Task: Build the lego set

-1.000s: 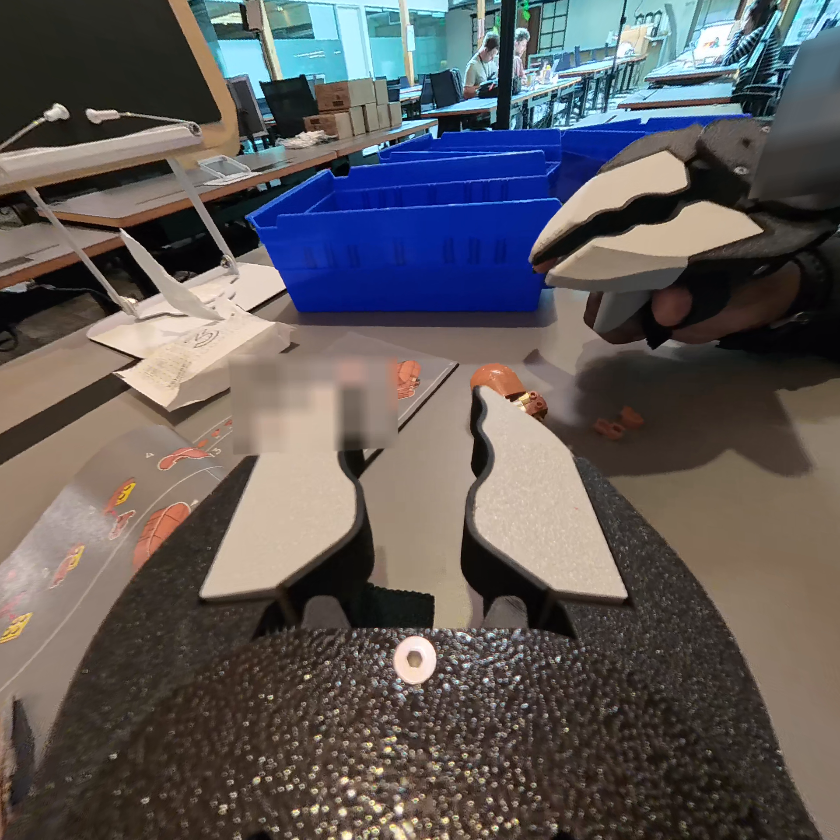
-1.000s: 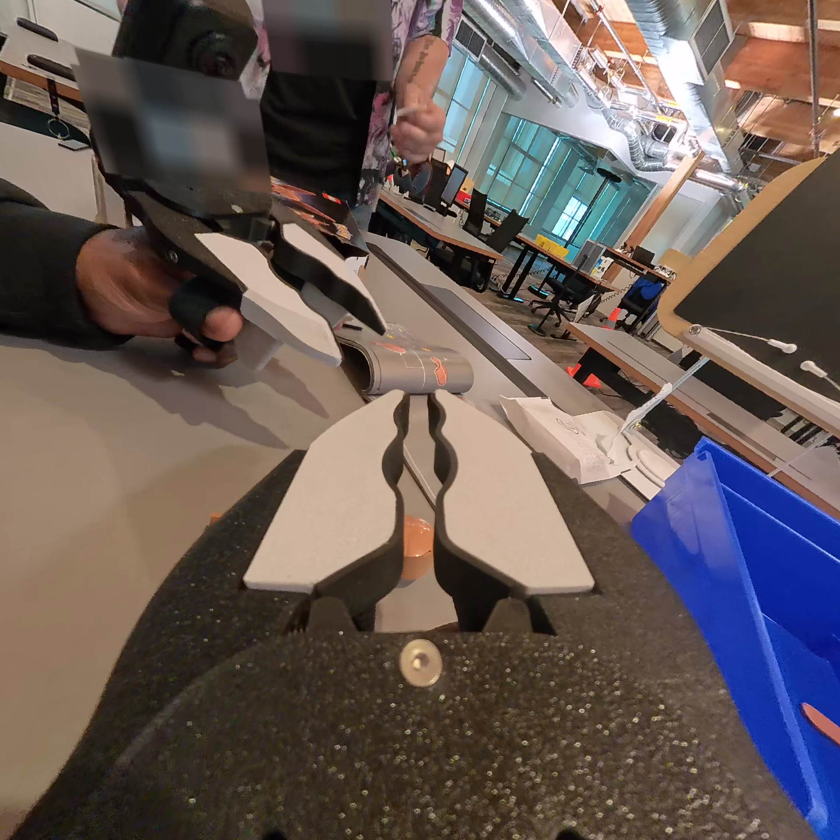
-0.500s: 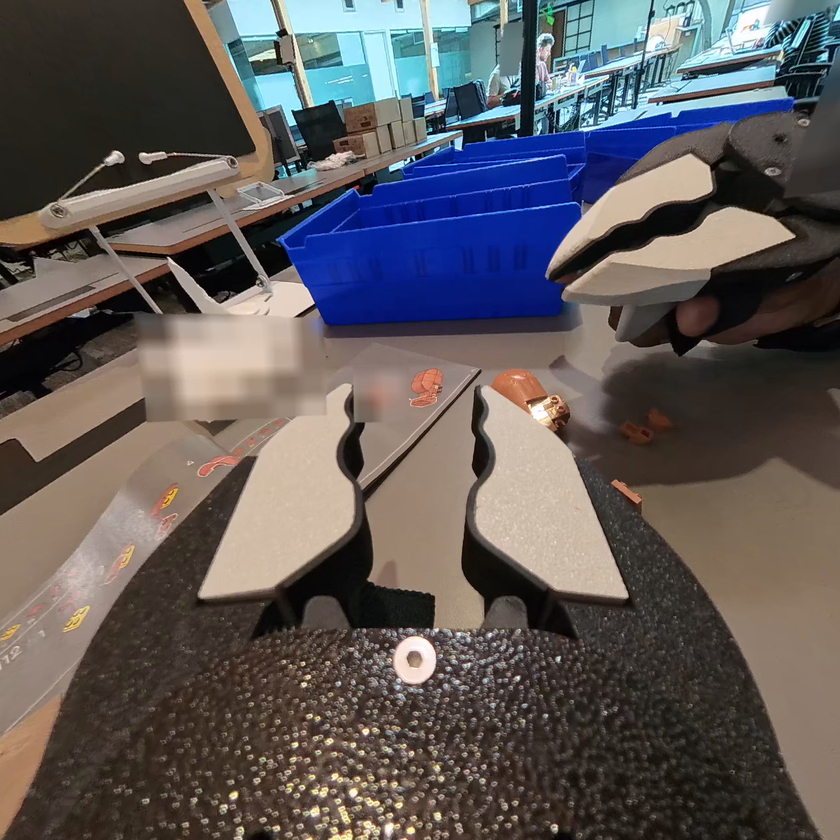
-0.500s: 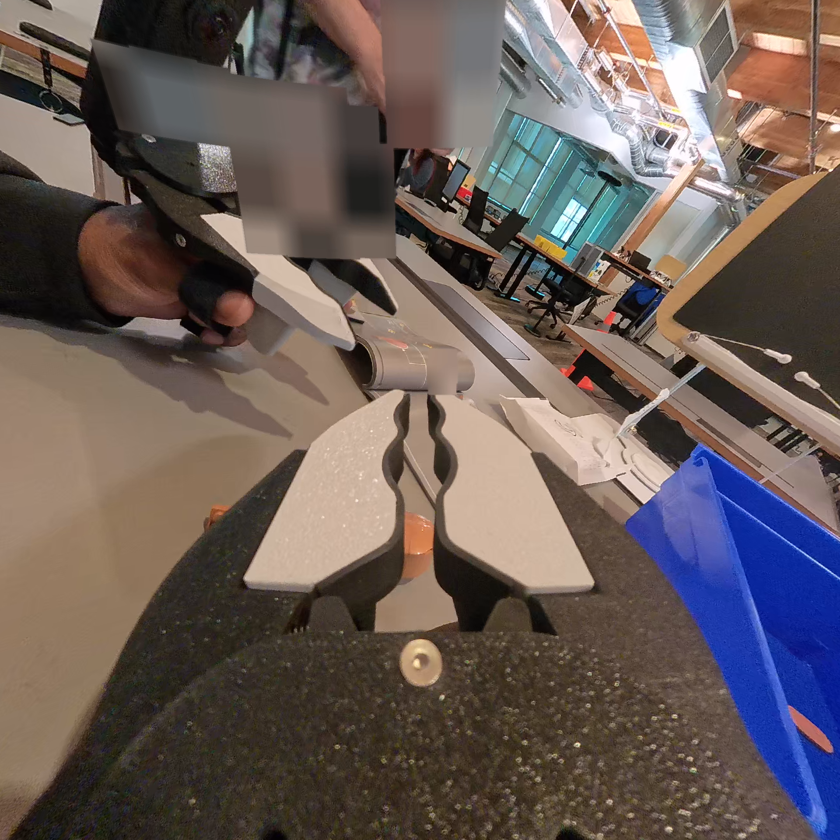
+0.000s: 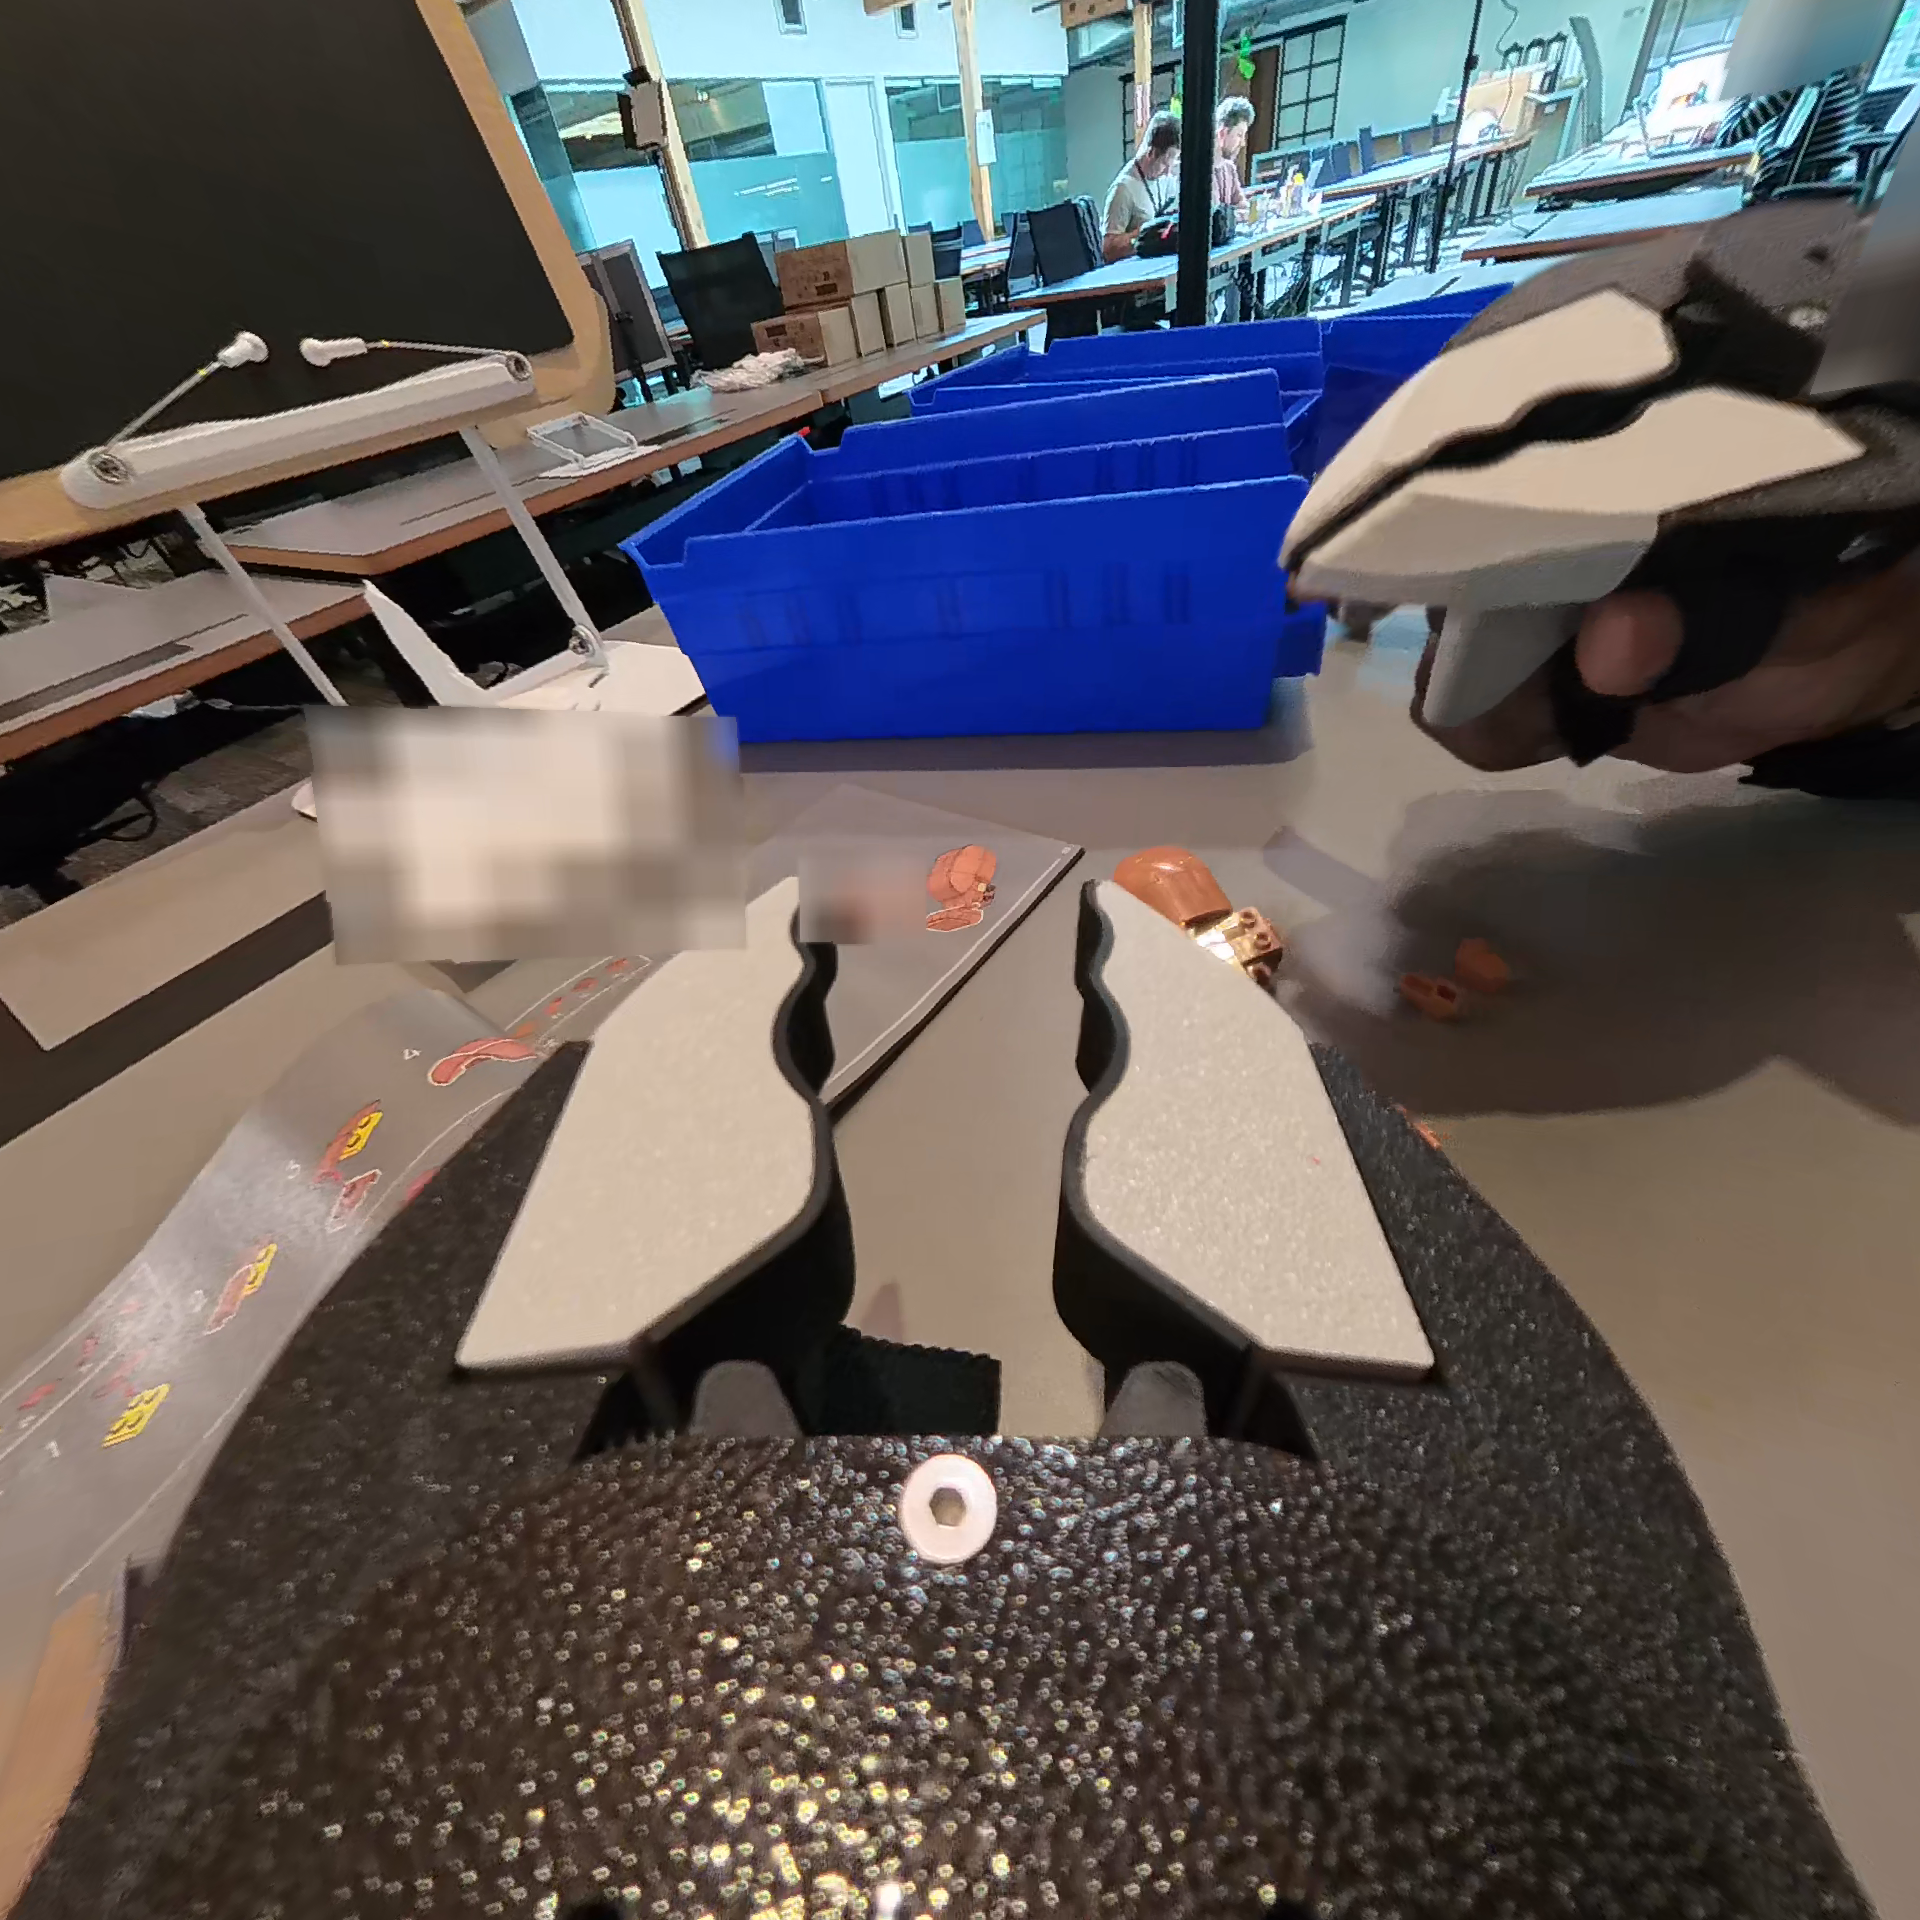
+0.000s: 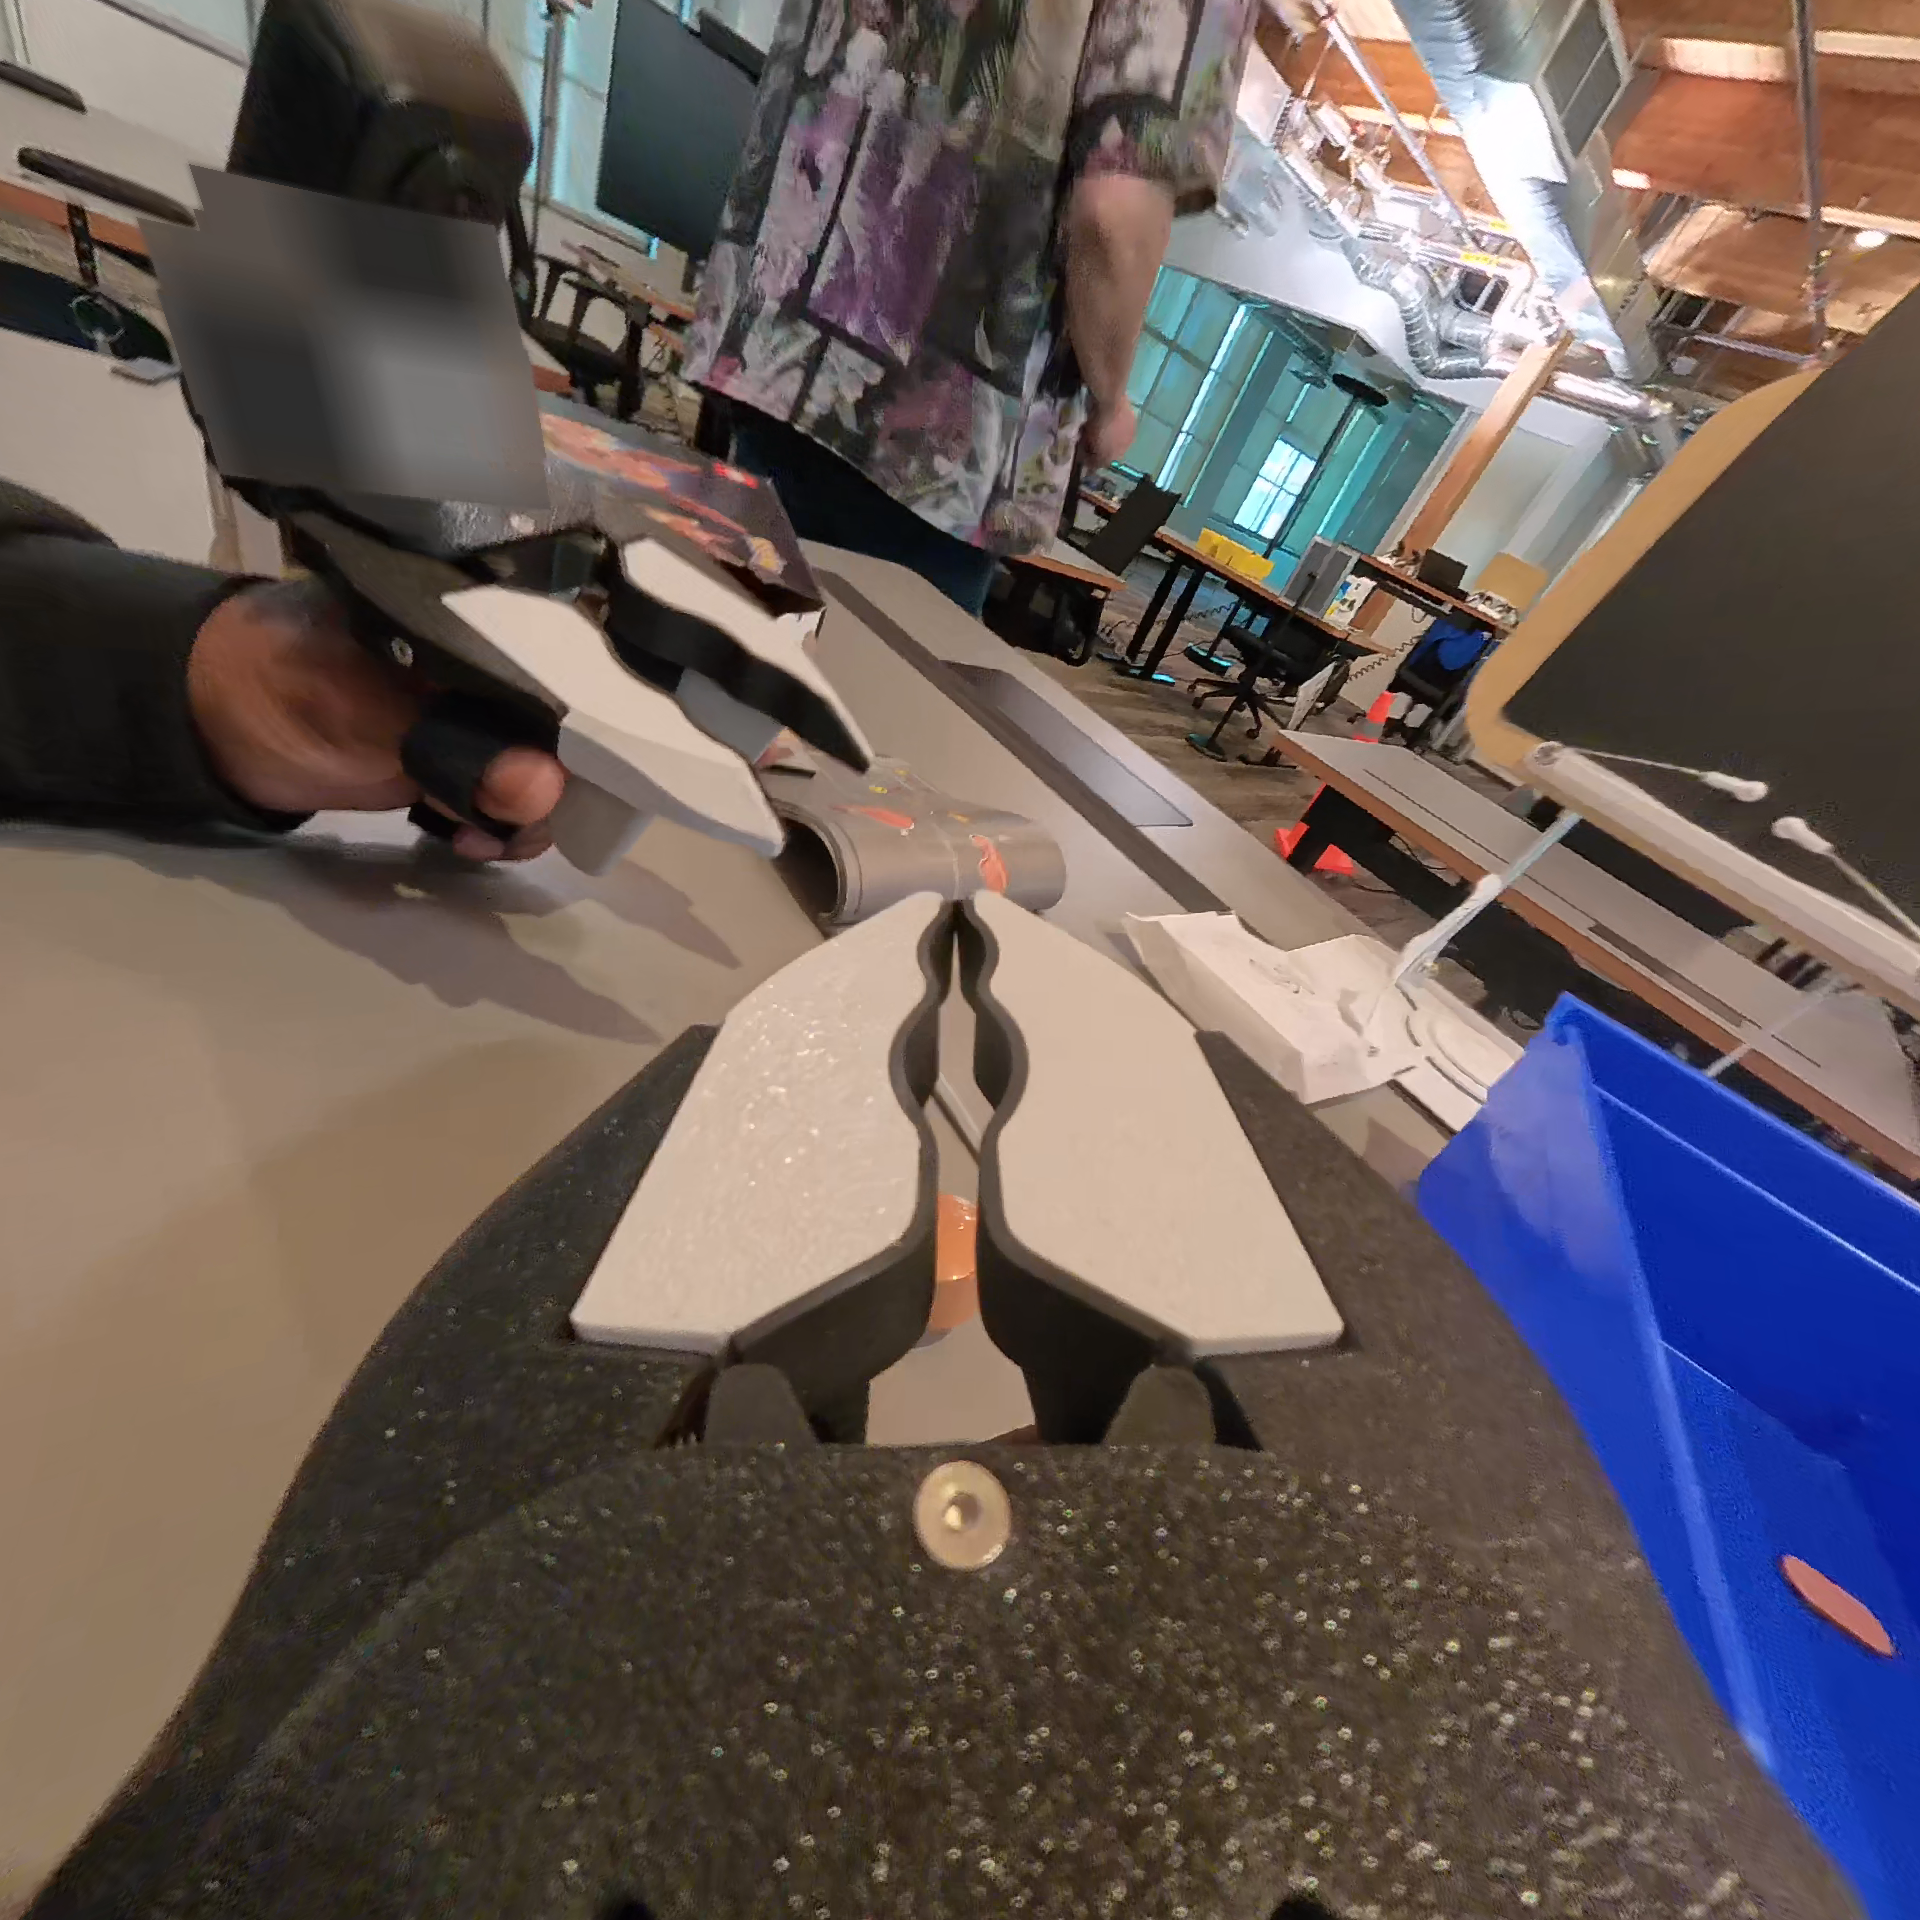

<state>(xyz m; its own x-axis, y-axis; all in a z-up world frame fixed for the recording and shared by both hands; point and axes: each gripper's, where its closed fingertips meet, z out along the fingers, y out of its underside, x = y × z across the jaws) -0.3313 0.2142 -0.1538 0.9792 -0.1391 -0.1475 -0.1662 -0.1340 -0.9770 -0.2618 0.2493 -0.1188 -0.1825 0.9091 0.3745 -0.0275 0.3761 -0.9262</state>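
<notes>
Left tongs (image 5: pixel 940 914) gape over grey table (image 5: pixel 1662 1247); right tongs (image 6: pixel 957 914) closed.

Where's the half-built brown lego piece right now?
In the left wrist view the brown lego assembly lies on the grey table, just past the left gripper's right fingertip, beside the instruction sheet's corner, with small orange bricks to its right.

Left gripper (image 5: pixel 940 914): fingers spread wide, nothing between them, centre of its own frame. Right gripper (image 6: pixel 958 914): tips pressed together, nothing visibly gripped, held aloft upper right of left view by a hand (image 5: pixel 1704 686).
</notes>
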